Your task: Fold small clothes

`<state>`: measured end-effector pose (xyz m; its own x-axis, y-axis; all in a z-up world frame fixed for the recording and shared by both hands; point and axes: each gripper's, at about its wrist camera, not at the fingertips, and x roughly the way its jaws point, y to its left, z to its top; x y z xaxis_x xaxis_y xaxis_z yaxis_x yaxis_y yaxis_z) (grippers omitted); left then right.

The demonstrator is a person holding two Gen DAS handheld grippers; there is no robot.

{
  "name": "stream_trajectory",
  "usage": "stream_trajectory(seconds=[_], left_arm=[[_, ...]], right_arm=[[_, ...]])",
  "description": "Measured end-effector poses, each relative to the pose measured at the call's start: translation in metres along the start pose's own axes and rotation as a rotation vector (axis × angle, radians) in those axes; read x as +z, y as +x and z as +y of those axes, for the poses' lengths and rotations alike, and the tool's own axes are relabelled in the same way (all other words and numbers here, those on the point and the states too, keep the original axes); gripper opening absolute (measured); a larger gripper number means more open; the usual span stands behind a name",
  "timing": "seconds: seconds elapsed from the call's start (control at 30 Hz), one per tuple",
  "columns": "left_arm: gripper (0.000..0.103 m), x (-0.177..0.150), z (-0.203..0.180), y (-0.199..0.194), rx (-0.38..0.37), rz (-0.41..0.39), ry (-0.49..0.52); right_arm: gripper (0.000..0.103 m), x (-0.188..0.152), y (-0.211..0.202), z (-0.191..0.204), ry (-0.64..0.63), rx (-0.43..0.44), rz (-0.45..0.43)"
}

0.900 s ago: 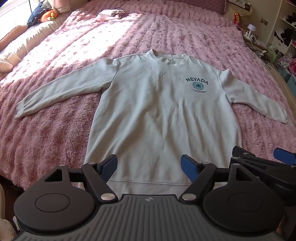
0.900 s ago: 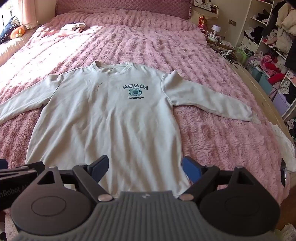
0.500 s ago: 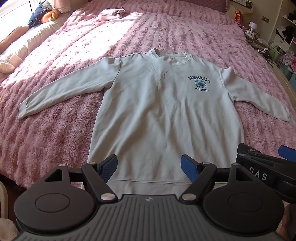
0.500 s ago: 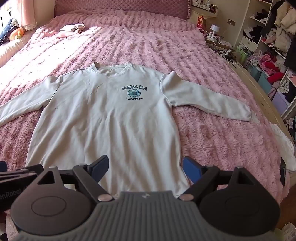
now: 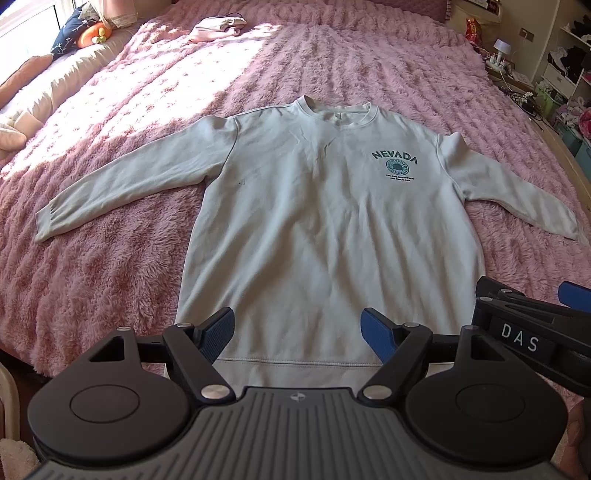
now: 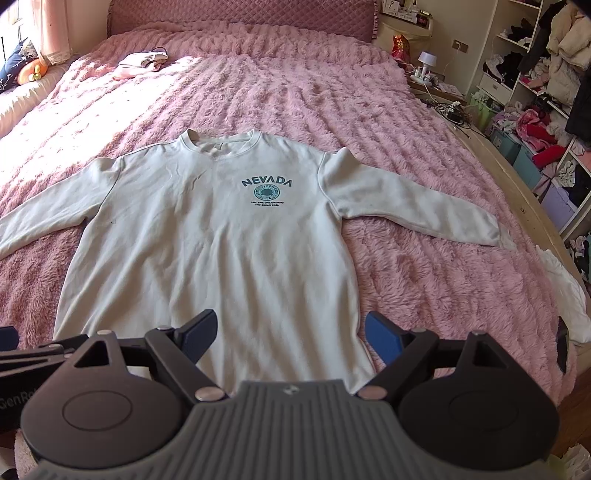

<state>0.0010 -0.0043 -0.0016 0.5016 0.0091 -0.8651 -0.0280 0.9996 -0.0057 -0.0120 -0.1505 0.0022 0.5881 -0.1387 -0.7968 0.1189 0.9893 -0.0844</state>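
A pale grey long-sleeved sweatshirt (image 5: 325,229) (image 6: 221,251) with a teal NEVADA print lies flat and face up on the pink fluffy bedspread (image 5: 110,258) (image 6: 424,280), both sleeves spread out sideways. My left gripper (image 5: 297,334) hovers above its hem, open, with nothing between the blue pads. My right gripper (image 6: 290,336) hangs over the hem's right corner, also open and empty. The right gripper's black body (image 5: 532,332) shows at the right edge of the left wrist view.
A small pink folded garment (image 6: 142,62) lies near the head of the bed. Pillows and a soft toy (image 5: 90,31) sit at the far left. Right of the bed stand cluttered shelves (image 6: 535,92), a bedside lamp (image 6: 426,61) and cables. A white cloth (image 6: 565,291) hangs at the bed's right edge.
Both views have tilted and pulled back slightly, so the sweatshirt sits a little lower in frame. Both grippers stay open; the garment has not moved.
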Motion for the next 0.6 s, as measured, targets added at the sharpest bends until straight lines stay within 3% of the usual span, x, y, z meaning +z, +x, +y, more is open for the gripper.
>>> stream_trajectory(seconds=[0.6], left_arm=[[0.091, 0.013, 0.005, -0.006, 0.005, 0.01, -0.009]], right_arm=[[0.083, 0.013, -0.004, 0.0, -0.012, -0.002, -0.01]])
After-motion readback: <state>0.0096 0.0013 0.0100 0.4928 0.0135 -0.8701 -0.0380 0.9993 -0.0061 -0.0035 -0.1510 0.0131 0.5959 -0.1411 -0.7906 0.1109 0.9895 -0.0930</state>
